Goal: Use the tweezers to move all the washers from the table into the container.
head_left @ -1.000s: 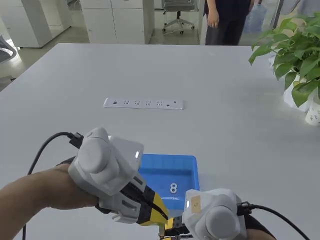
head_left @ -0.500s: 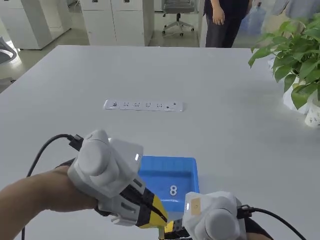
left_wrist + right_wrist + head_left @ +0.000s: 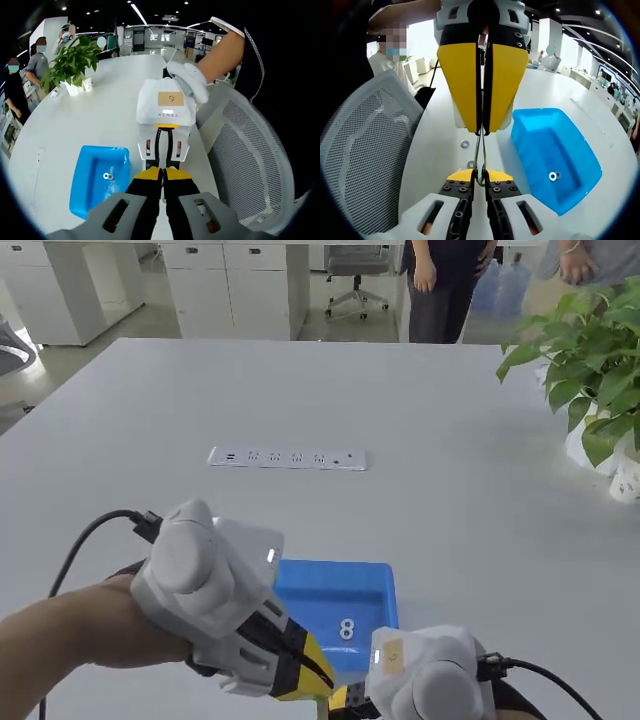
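Note:
Thin metal tweezers (image 3: 479, 145) run between my two grippers, which face each other tip to tip near the table's front edge. My right gripper (image 3: 480, 177) is shut on one end of them. My left gripper (image 3: 163, 171) is shut on the other end, and its yellow jaws stand pressed together. Two loose washers (image 3: 465, 144) lie on the white table under the tweezers. The blue container (image 3: 335, 590) sits just behind the grippers and holds two washers (image 3: 346, 629). The washers in the container (image 3: 553, 175) also show in the right gripper view.
A white power strip (image 3: 287, 457) lies mid-table. A potted plant (image 3: 595, 350) stands at the right edge. A mesh office chair (image 3: 250, 150) is close to the table's front edge. People stand beyond the far edge of the table (image 3: 450, 440).
The head camera has tilted, so the whole scene sits a little lower. Both grippers stay put, joined on the tweezers.

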